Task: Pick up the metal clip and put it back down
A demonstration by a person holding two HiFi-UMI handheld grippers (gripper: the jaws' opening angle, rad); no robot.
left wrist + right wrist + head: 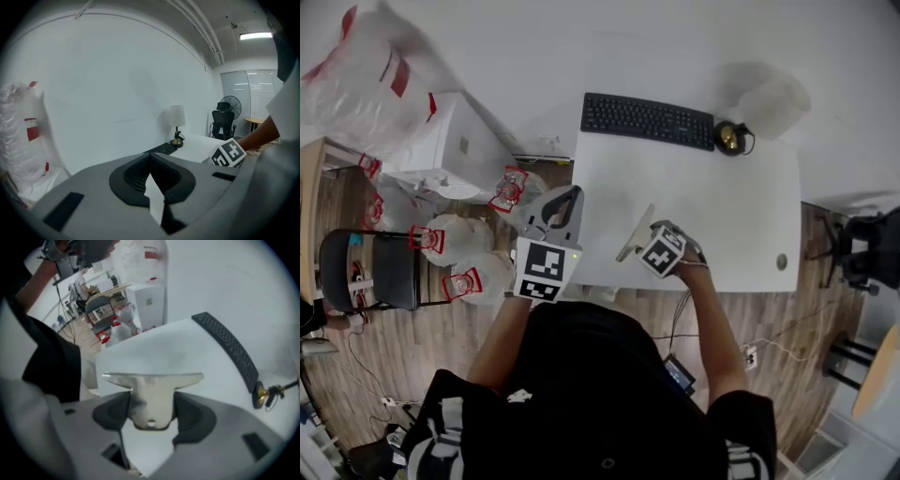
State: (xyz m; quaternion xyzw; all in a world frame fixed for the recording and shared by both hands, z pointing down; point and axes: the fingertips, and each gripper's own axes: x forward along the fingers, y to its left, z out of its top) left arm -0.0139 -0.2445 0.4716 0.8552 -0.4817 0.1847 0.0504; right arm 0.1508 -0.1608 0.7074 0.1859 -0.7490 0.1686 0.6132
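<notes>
The right gripper (151, 409) has its jaws closed on the narrow stem of a flat, T-shaped metal clip (152, 392), whose wide bar stands out past them over the white worktop (187, 345). A black keyboard (229, 350) lies far right. A white cabinet (150, 303) stands beyond the worktop's far-left edge, and a dark sleeve (51, 366) fills the near left.

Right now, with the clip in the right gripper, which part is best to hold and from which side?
I'd take the narrow stem, coming from the end away from the crossbar, as the right gripper holds it. The clip is a flat T: the stem fits between the jaws, while the crossbar sticks out past them over the table.
</notes>
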